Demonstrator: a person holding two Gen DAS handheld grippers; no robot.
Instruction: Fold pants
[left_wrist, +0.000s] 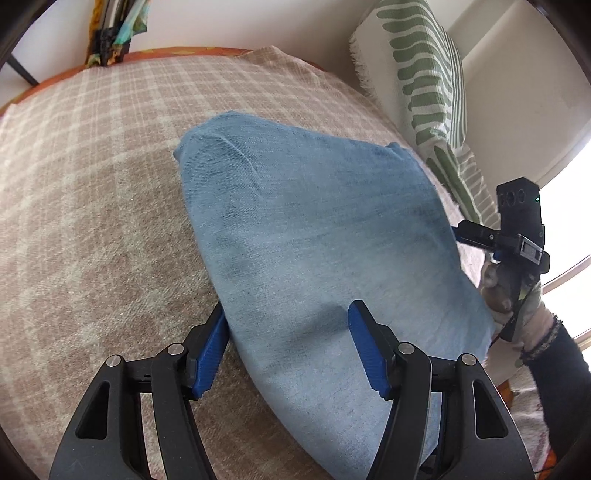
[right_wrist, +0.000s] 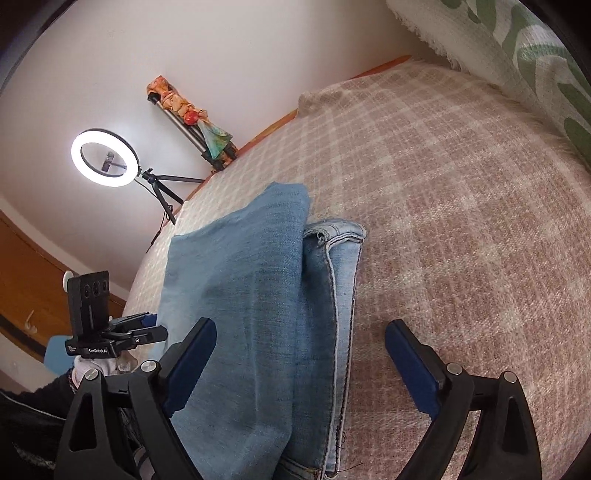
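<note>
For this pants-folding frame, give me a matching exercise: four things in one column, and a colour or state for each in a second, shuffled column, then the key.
Things:
1. folded jeans
2. ring light
3. checked blanket
4. left gripper

Colour or state:
A. lit, on a tripod by the wall
B. open, fingers either side of the denim's near end
C. light blue, lying folded on the bed
D. beige and white, spread under the denim

Pairs: 1-C, 2-A, 3-D, 4-B
</note>
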